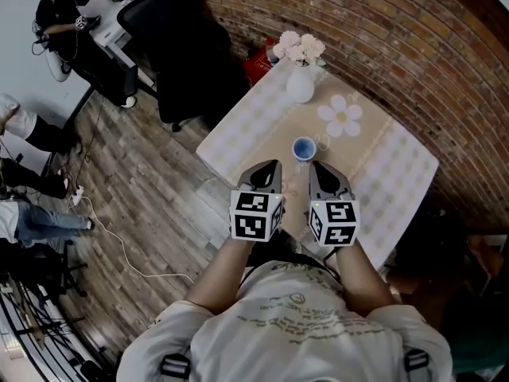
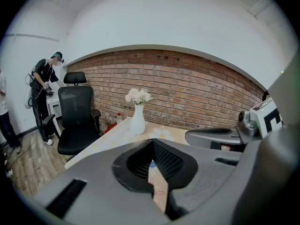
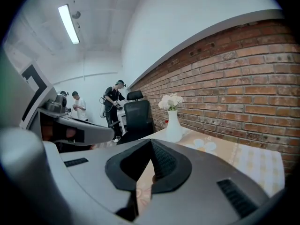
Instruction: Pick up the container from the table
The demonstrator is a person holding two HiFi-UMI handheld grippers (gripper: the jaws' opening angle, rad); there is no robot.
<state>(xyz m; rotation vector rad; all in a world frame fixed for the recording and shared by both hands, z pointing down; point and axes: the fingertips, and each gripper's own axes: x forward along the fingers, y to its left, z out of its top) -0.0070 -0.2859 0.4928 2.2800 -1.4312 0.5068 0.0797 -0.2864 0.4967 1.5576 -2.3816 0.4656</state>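
Nothing picked up yet. My left gripper (image 1: 273, 167) and right gripper (image 1: 316, 168) both pinched closed, holding nothing. Blue container (image 1: 304, 148) sits on table (image 1: 406, 173), just ahead, between them. Blue speck through left slit probably it. To do: open, grab, lift.

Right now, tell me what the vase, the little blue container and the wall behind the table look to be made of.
The vase: probably white glazed ceramic, smooth and faintly glossy. The container: blue-topped, plastic or glazed ceramic, too small to tell which. The wall: bare red brick, matte, with mortar lines showing.
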